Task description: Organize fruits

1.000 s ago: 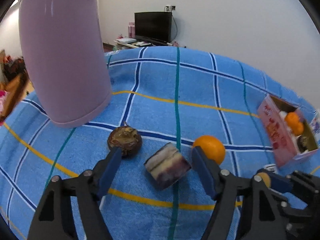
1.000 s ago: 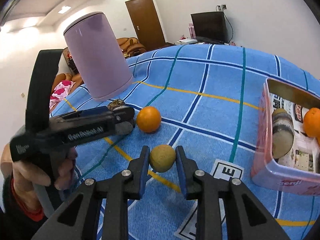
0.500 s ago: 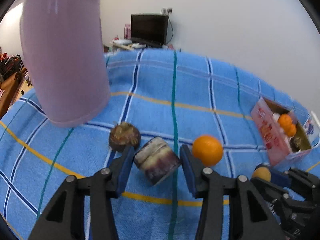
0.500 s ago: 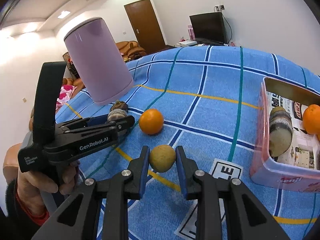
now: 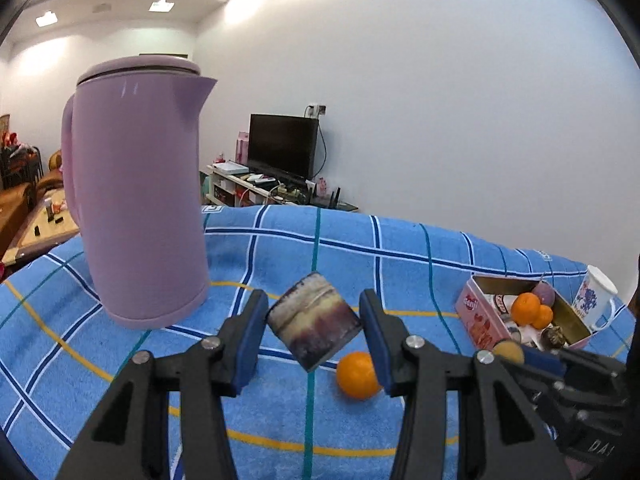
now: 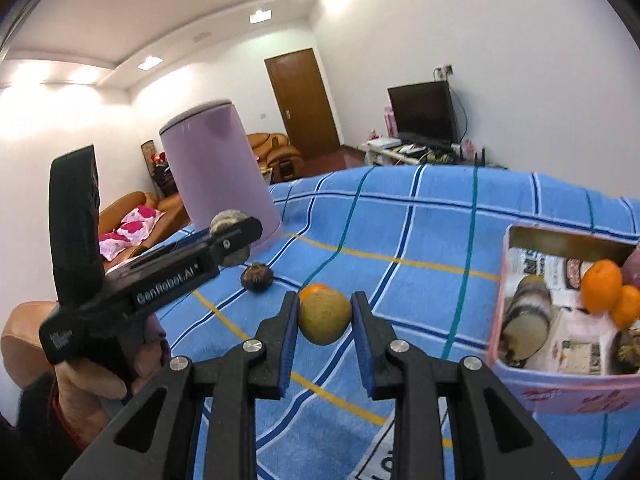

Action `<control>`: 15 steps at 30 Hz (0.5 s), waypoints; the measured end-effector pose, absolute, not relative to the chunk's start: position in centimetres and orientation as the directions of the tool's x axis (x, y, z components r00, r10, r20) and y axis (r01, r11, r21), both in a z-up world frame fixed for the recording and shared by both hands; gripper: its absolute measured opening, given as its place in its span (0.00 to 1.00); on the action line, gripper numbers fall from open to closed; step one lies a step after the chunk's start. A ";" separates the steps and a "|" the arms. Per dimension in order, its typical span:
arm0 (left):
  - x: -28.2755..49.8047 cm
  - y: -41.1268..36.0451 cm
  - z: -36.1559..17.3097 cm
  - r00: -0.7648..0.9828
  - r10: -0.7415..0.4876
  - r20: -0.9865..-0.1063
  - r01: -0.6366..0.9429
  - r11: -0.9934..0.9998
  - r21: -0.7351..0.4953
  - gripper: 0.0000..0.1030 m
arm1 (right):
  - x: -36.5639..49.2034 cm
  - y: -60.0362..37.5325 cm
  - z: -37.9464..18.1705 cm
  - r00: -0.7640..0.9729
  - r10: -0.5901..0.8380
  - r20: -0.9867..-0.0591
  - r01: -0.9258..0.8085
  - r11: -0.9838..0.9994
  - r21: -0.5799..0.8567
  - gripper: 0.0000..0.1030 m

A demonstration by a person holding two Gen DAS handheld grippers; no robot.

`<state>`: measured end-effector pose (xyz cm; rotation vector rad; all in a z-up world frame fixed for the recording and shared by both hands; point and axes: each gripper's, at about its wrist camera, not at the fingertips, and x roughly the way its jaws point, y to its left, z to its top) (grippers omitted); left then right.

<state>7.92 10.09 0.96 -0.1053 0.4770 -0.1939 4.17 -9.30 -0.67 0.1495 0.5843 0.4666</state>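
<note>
My left gripper is shut on a cut purple-brown fruit chunk and holds it tilted above the blue checked cloth. In the right wrist view that gripper shows from the side, with the chunk at its tip. My right gripper is shut on a small yellow-brown round fruit, also off the cloth. An orange and a dark round fruit lie on the cloth. A pink tin at the right holds two oranges, another cut chunk and dark fruit.
A tall lilac kettle stands on the cloth at the left, close behind the left gripper. A white mug stands beside the pink tin. A person's hand grips the left tool. Television and shelf lie beyond the table.
The left jaws closed on the chunk, which lay between them on the cloth. Both grippers have since risen and tipped upward, lifting the chunk and the yellow-brown fruit off the cloth.
</note>
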 end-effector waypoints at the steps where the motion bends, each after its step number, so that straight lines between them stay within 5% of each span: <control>1: 7.9 9.8 0.9 0.873 -0.201 -0.445 0.156 0.978 -0.136 0.48 | 4.1 -9.4 -0.6 0.738 0.461 -0.494 -0.377 0.888 0.264 0.27; 15: 6.7 7.1 0.4 0.890 -0.046 -0.453 0.047 0.999 -0.008 0.48 | 4.1 -11.5 0.7 0.808 0.385 -0.446 -0.324 0.923 0.209 0.27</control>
